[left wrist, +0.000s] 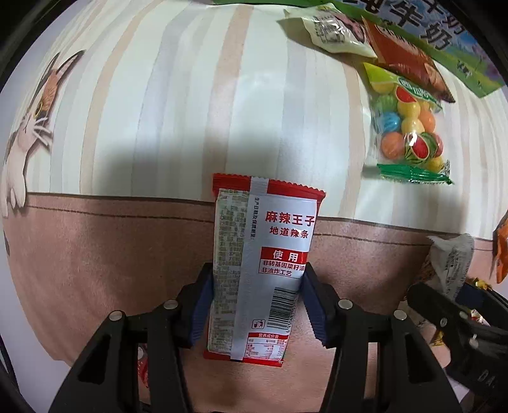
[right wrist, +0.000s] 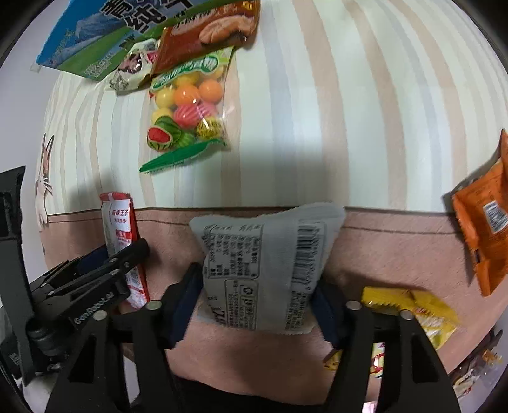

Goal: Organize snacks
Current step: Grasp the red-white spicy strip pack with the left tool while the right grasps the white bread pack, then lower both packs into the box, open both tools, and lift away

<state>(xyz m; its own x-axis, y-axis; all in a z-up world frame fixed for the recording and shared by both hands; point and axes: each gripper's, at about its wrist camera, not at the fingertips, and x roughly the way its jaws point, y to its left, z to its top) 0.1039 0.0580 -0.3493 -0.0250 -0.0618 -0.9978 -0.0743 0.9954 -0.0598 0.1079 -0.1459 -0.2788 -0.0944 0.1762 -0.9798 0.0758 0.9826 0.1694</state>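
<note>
My left gripper (left wrist: 255, 286) is shut on a red and white spicy-strip packet (left wrist: 260, 263), held upright above the striped cloth. The same packet (right wrist: 122, 241) and left gripper show at the left of the right wrist view. My right gripper (right wrist: 257, 295) is shut on a grey snack pouch (right wrist: 266, 270) with a barcode, held above the brown band of the cloth. That pouch (left wrist: 451, 260) and the right gripper show at the right edge of the left wrist view.
A bag of fruit-shaped candy balls (left wrist: 409, 127) (right wrist: 187, 108), a red-brown packet (left wrist: 406, 60) (right wrist: 206, 28), a pale packet (left wrist: 333, 31) and a green-blue milk carton (right wrist: 95, 47) lie at the far side. An orange packet (right wrist: 485, 222) and yellow packets (right wrist: 412, 311) lie right.
</note>
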